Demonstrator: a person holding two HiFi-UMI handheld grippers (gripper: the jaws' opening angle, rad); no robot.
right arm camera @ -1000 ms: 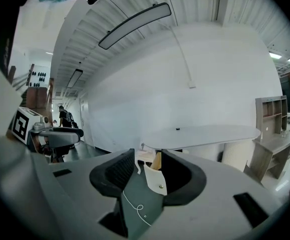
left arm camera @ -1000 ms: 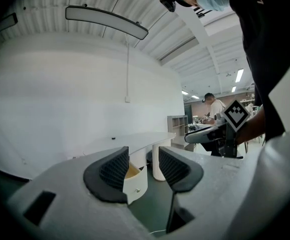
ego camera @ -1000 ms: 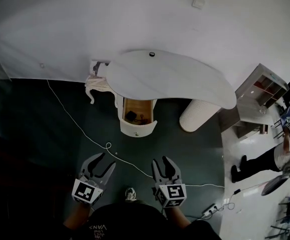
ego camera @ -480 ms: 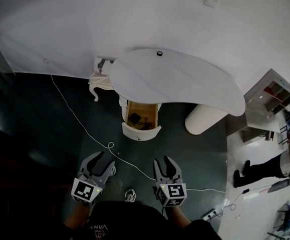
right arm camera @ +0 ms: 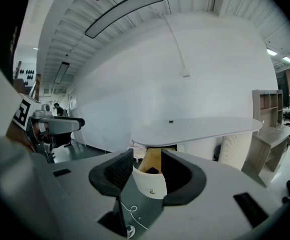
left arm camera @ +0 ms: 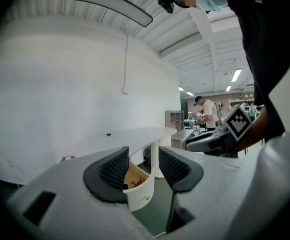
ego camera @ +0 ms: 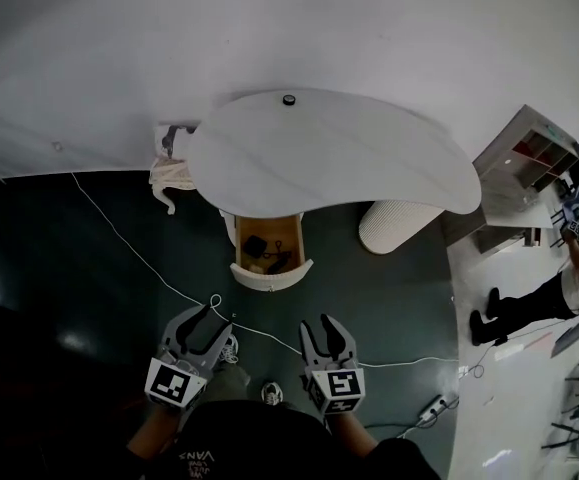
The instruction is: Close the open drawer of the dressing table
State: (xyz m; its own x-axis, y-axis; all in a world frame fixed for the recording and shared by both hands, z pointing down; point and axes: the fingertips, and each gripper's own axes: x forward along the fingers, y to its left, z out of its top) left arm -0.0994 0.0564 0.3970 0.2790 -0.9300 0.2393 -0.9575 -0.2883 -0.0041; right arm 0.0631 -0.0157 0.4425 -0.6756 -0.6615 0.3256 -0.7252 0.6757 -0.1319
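Your left claw (ego camera: 209, 320) had its jaws apart with nothing between them, and your right claw (ego camera: 322, 324) was likewise empty, its jaws having just spread a little wider. Both sat at the bottom centre of the head view, well apart from the drawer (ego camera: 269, 273), which was still pulled out from under the dressing table (ego camera: 349, 163) at the middle of the frame, its wooden inside showing and a few dark small things (ego camera: 262, 251) lying in it. Over the last second the table and drawer grew larger and slid lower in the head view, toward your 2 claws, so you were walking up to it. A white cable (ego camera: 159, 276) ran across the dark floor between you and the drawer. Nothing had touched the drawer front yet, so the closing itself was still ahead. You seemed to be in the approach, needing to get near enough to push the rounded white front straight in.
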